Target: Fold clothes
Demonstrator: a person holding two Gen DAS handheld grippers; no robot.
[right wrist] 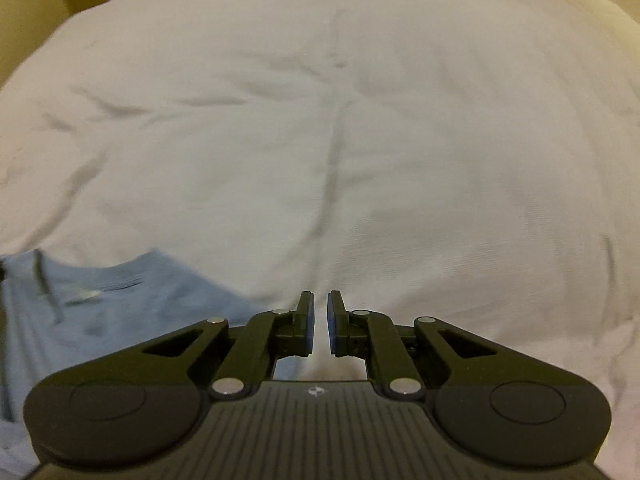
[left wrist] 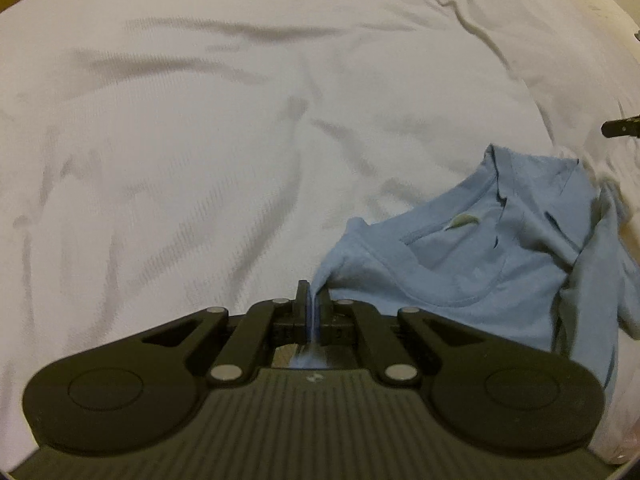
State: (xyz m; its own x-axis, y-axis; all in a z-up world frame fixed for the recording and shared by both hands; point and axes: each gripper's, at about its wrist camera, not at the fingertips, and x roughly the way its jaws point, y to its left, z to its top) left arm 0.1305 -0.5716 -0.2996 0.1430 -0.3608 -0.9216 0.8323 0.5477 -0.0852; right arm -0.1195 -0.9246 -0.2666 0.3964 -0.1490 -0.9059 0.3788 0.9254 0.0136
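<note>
Garment: a light blue shirt (left wrist: pixel 492 256) with a ribbed round neckline and a small pale label inside the neck; it lies rumpled on the bed, neck opening upward, one side folded over itself.

Garment, place: in the left wrist view it fills the 4 o'clock part of the picture; in the right wrist view the same shirt (right wrist: pixel 100 312) lies at 8 o'clock, blurred, running off the left edge.

Garment, held part: a corner of blue cloth near the shoulder is drawn into a narrow peak that runs between the pads of the left tool.

Left tool (left wrist: pixel 311 304): clenched on that peak of the shirt; the pads meet with only the strip of fabric between them, and a tuft of blue shows behind them near the body. It points steeply down at the bed.

Right tool (right wrist: pixel 320 320): nearly closed, a narrow gap between its blue pads; nothing lies between them, only white sheet shows through the gap. It points steeply down, just beside the shirt's edge at its 9 o'clock, not touching it.

Bed (left wrist: pixel 240 140): a white sheet with soft wrinkles carries the shirt; a long crease runs from 12 to 6 o'clock in the right wrist view.

Surroundings: a dark object (left wrist: pixel 622 127), too small to identify, at the 3 o'clock edge of the left wrist view; yellowish wall at 11 o'clock in the right wrist view.
</note>
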